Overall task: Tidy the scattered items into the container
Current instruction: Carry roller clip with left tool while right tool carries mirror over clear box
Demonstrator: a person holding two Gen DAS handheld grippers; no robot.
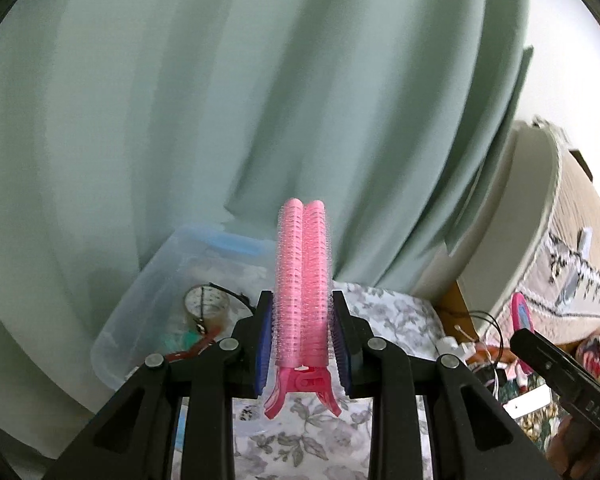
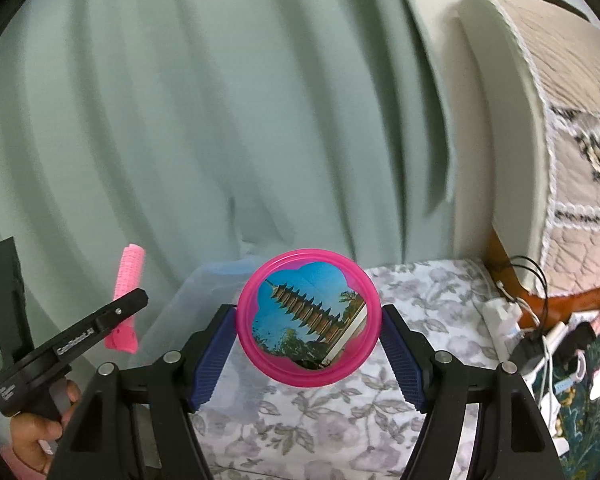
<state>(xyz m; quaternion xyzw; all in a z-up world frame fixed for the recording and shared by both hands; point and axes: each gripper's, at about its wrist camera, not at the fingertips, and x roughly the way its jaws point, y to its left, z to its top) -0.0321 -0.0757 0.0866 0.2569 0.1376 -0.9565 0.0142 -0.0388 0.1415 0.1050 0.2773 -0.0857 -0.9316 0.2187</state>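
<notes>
Clear plastic container sits on the floral cloth, far-left against the green curtain; inside it a tape roll, some black wire and red bits, the rest too blurred to tell. Left gripper: fingers narrow, clamped on a pink roller hair clip that stands upright, its handle end near the camera, up off the cloth just right of the container. Right gripper: fingers set wide, pressing both edges of a round pink-rimmed mirror with a pagoda picture on its face, in the air near the container's right side. Right-wrist view shows a hand on the left gripper's handle; the white lettering on its arm is too blurred to read. Right side: white cables and chargers, and a quilted beige cover over a pale rounded piece of furniture.
</notes>
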